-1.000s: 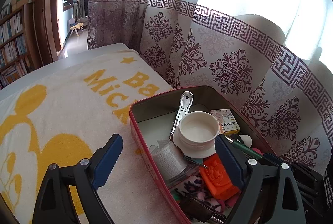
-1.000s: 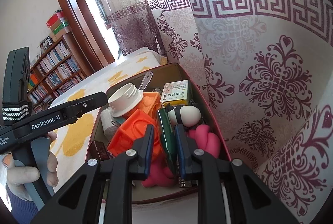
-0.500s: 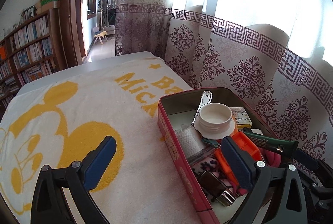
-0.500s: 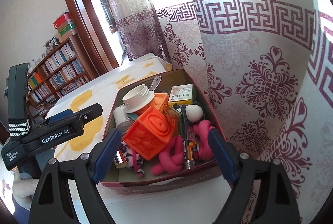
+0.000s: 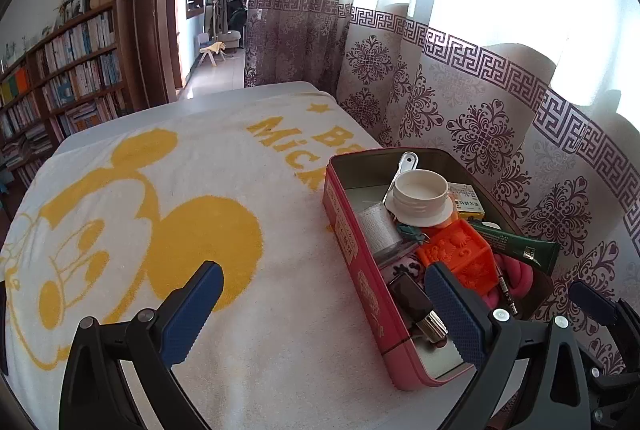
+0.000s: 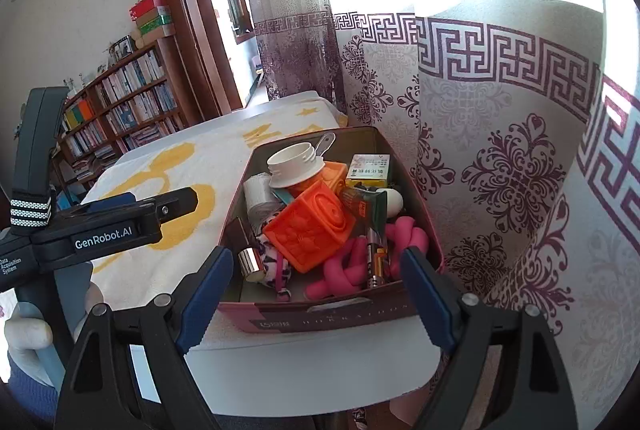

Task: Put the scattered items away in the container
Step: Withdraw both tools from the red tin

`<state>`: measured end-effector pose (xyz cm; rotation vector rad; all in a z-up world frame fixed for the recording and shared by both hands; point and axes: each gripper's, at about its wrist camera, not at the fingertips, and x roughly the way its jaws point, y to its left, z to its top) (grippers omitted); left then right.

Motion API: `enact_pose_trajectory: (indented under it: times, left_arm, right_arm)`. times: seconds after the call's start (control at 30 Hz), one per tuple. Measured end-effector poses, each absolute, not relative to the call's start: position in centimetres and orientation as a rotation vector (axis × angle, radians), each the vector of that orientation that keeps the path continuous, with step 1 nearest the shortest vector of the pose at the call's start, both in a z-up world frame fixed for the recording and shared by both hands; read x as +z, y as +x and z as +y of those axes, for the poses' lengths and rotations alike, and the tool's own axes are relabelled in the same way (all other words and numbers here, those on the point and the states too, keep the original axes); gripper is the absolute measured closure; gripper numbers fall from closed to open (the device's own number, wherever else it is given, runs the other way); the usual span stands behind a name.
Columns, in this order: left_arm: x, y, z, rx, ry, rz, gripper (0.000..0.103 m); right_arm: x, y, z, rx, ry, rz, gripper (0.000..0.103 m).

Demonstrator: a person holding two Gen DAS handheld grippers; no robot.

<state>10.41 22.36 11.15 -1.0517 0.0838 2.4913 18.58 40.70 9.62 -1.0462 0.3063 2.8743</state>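
Observation:
A red tin box (image 5: 352, 266) (image 6: 332, 318) stands at the table's right edge on a white and yellow towel (image 5: 168, 214). It holds several items: an orange cube (image 6: 312, 226) (image 5: 460, 254), a white lid (image 6: 294, 166) (image 5: 420, 194), a green tube (image 5: 516, 244) (image 6: 378, 210), a pink knotted toy (image 6: 348, 270), a yellow carton (image 6: 368, 168). My left gripper (image 5: 324, 314) is open and empty, above the towel near the box's near corner. My right gripper (image 6: 316, 290) is open and empty, just in front of the box's near end.
Patterned curtains (image 5: 480, 102) hang right behind the box. A bookshelf (image 5: 60, 70) and a doorway (image 5: 180, 10) lie beyond the table. The left gripper's body (image 6: 100, 226) and the hand holding it show at the left of the right wrist view.
My right gripper opened and let the green tube drop into the box, then pulled back. My left gripper drew back and up from the box.

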Motion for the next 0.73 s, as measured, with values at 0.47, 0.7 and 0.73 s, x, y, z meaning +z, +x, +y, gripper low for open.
enact_pose_trajectory:
  times: [0.47,0.7,0.73]
  left_arm:
    - [11.9,14.1,25.0,2.403,-1.056,0.209,0.001]
    - [11.2,13.9,25.5,2.355,-1.063,0.196,0.001]
    - [11.1,13.9,25.6,2.345,-1.065,0.199,0.001]
  right_arm:
    - [8.8,20.0,40.7,2.818,-1.049,0.294,0.014]
    - [8.0,19.8,40.6,2.799,-1.063,0.276,0.014]
    - [7.9,19.8,40.6,2.799,-1.068,0.282,0.014]
